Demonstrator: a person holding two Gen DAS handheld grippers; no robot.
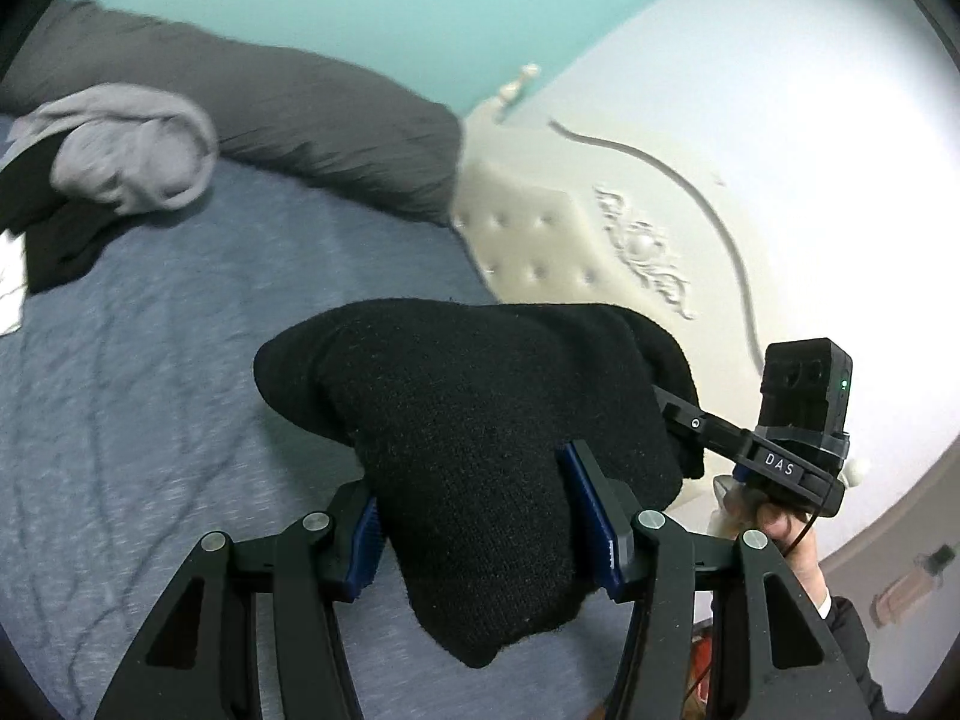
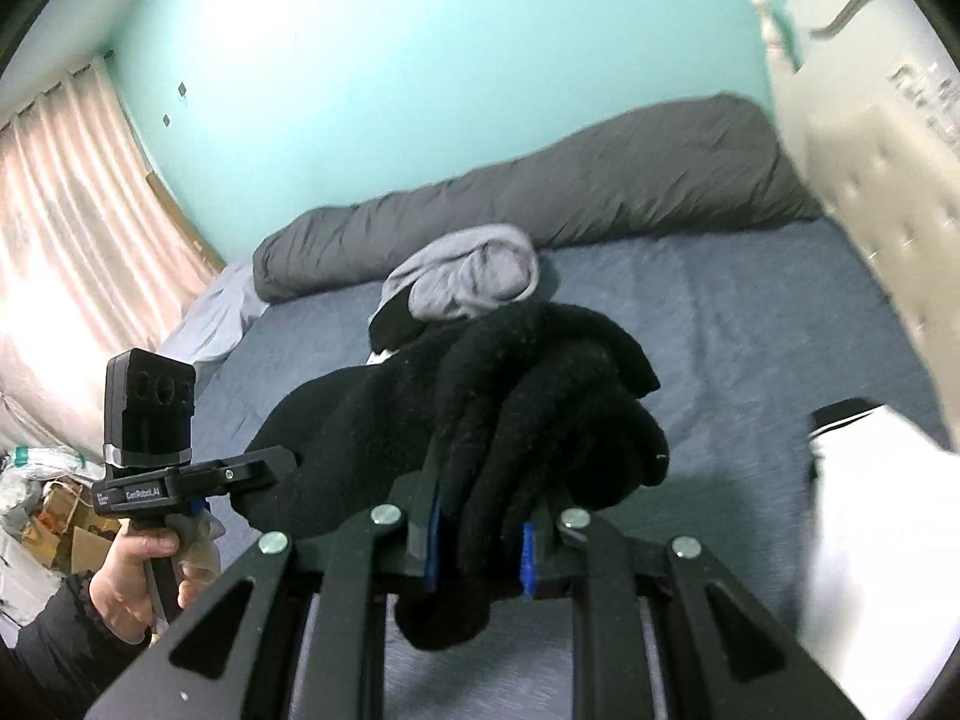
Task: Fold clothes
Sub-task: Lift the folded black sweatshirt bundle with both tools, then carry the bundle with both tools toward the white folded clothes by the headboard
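A thick black knit garment (image 1: 468,420) hangs in the air above the bed, held at both ends. In the left wrist view my left gripper (image 1: 474,480) is shut on it, its blue pads (image 1: 591,504) pressing a wide fold from both sides. My right gripper (image 1: 684,417) comes in from the right with its tip buried in the garment's far end. The right wrist view shows my right gripper (image 2: 486,498) shut on a bunched part of the black knit garment (image 2: 540,396). My left gripper (image 2: 264,474), held in a hand (image 2: 129,570), grips the other end.
The bed has a blue-grey sheet (image 2: 750,324). A rolled dark grey duvet (image 2: 570,192) lies along its far side, with a light grey hoodie (image 2: 474,273) on black clothes in front of it. A cream tufted headboard (image 1: 540,240) stands right, and white cloth (image 2: 870,516) lies near right.
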